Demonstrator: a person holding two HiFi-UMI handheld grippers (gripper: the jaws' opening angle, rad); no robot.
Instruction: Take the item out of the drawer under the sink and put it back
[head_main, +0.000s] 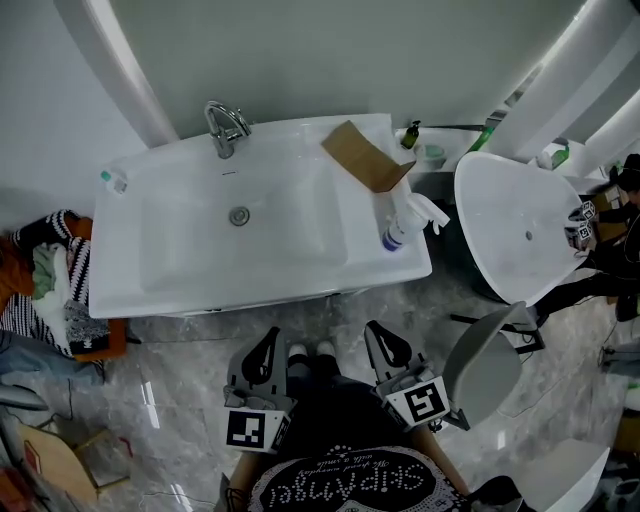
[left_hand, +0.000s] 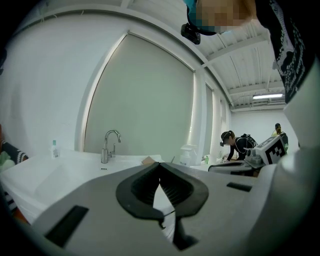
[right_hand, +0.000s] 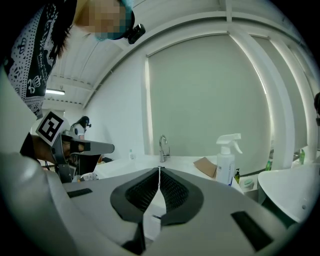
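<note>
The white sink cabinet (head_main: 180, 260) with its chrome faucet (head_main: 225, 128) fills the middle of the head view. From above, the basin hides the drawer under it, and no drawer item shows in any view. My left gripper (head_main: 268, 338) (left_hand: 160, 164) is held close to my body, just short of the cabinet's front edge, jaws shut and empty. My right gripper (head_main: 376, 332) (right_hand: 159, 168) is level beside it, also shut with nothing between its jaws. Both point at the sink.
On the counter lie a piece of cardboard (head_main: 365, 157), a white spray bottle (head_main: 405, 222) and a small bottle (head_main: 113, 181). A white oval basin (head_main: 510, 220) stands to the right, with another person (head_main: 610, 270) beyond it. Clothes (head_main: 50, 290) are piled at the left.
</note>
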